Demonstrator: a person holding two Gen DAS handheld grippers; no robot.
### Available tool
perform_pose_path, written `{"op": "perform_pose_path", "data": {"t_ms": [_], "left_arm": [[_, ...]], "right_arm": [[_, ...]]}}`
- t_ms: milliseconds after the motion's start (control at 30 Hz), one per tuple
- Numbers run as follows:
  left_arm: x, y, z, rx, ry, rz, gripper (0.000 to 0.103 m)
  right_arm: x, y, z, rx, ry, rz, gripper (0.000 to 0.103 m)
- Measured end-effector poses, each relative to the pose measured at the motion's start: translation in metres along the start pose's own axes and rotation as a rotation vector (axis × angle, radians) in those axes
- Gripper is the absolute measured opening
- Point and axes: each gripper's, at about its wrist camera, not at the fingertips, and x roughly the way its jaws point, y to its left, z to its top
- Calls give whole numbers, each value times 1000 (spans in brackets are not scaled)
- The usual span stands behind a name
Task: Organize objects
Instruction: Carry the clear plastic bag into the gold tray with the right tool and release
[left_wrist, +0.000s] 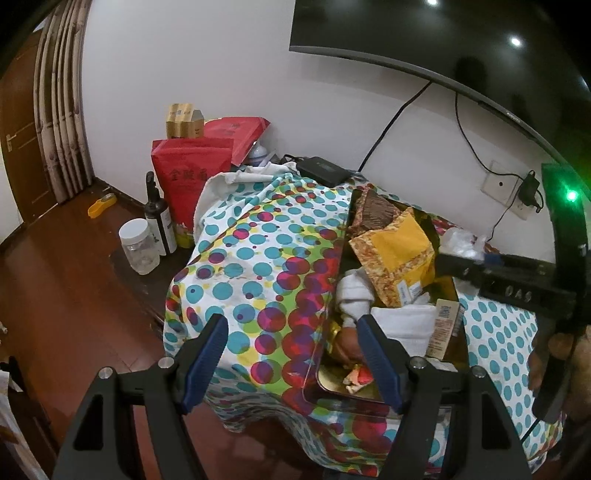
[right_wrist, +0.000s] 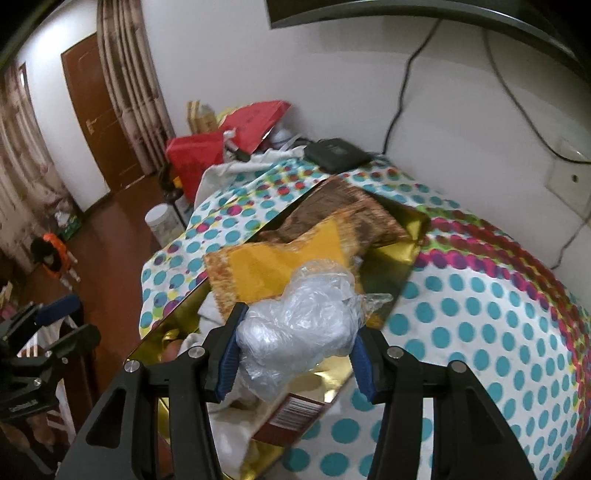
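Dotted tablecloth (right_wrist: 461, 314); right tool (right_wrist: 295, 343) grips plastic wad (right_wrist: 299, 325); left tool (left_wrist: 291, 343) wide, empty.

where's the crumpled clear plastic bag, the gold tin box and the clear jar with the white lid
crumpled clear plastic bag (right_wrist: 299, 325): right wrist view, on its bunched middle, between the right claw's fingers
gold tin box (right_wrist: 388, 254): right wrist view, on its bare shiny inner wall
clear jar with white lid (left_wrist: 138, 245): left wrist view, on the jar's body

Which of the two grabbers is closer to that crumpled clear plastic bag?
Right. The right gripper has the plastic bag pinched between its fingers, above the gold tin. The left gripper is open and empty at the tin's other side.
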Motion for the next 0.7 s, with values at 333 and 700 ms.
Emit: {"op": "perform_pose_path", "data": {"t_ms": [333,700], "left_arm": [[13,6,-3,-9,30,-12,74],[21,10,-7,-12,59,-7,74]], "right_arm": [[23,13,-11,-1,52,-44,51],[34,15,-12,28,60,-95,59]]}}
